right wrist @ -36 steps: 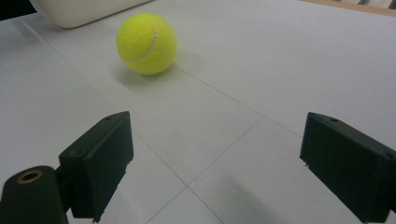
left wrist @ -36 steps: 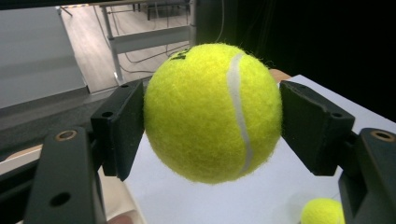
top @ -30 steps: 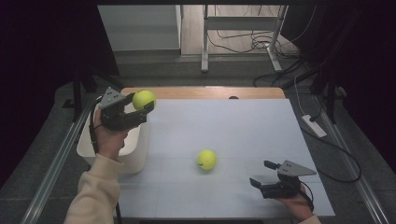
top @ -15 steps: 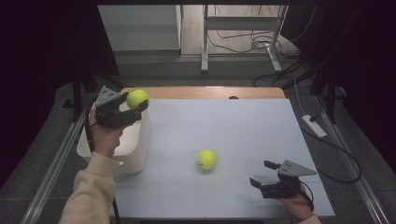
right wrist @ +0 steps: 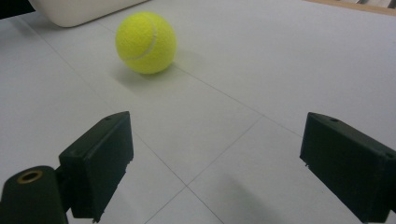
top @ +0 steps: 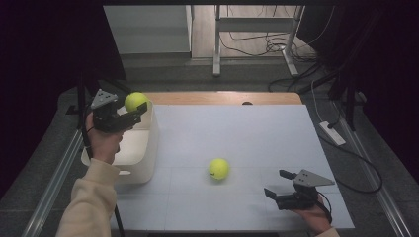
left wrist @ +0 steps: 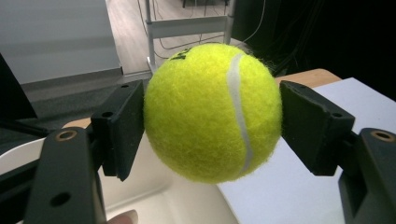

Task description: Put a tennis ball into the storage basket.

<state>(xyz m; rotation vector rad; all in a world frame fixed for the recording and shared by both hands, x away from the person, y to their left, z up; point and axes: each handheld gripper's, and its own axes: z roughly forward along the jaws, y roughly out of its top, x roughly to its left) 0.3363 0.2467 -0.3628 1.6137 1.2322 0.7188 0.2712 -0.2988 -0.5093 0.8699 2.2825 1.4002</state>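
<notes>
The right tongs sit low at about 5 o'clock on the table, near the front edge. They are wide open and hold nothing. In the right gripper view, the two black jaws stand far apart with bare white table between them.

A little farther in, a loose tennis ball lies on the table, near the middle. It is at about 10 o'clock from the right tongs, near them but not touching.

Farther back, at about 9 o'clock on the table, stands a white tub. The left tongs hang over its back rim. They are shut tight on a second tennis ball, with one black jaw pressing on each side of it.
</notes>
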